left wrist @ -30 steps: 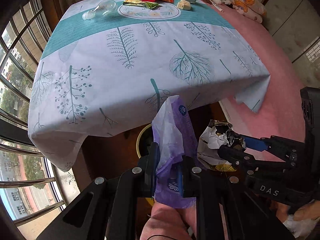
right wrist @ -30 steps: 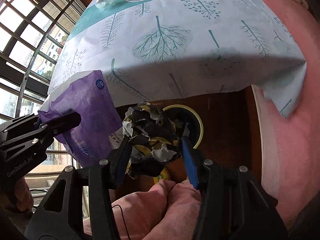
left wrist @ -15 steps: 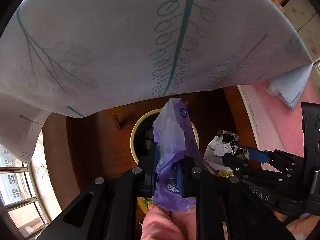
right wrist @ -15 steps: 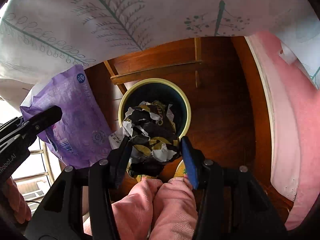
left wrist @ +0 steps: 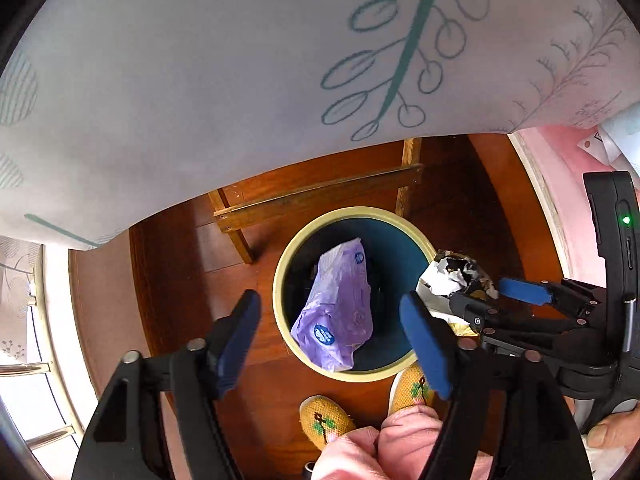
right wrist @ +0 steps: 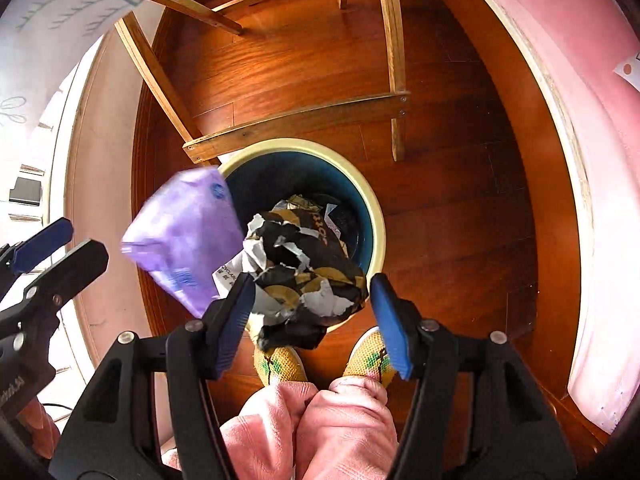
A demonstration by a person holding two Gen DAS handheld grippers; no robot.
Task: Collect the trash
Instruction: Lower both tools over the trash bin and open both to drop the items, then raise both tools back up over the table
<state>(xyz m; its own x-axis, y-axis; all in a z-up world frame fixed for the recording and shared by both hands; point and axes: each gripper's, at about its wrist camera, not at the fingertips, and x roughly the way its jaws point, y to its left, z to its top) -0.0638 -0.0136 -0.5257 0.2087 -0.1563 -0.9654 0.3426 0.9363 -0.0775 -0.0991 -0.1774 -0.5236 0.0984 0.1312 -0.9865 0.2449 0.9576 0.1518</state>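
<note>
Left wrist — crinkly purple wrapper [left wrist: 338, 304]

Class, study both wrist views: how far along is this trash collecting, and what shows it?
Done: both pieces are above the bin. In hand: both grippers' jaws are opening; the purple wrapper has left the left gripper and drops toward the bin, while the crumpled black-and-white paper sits between the right gripper's pads. Left: the paper's drop.
</note>
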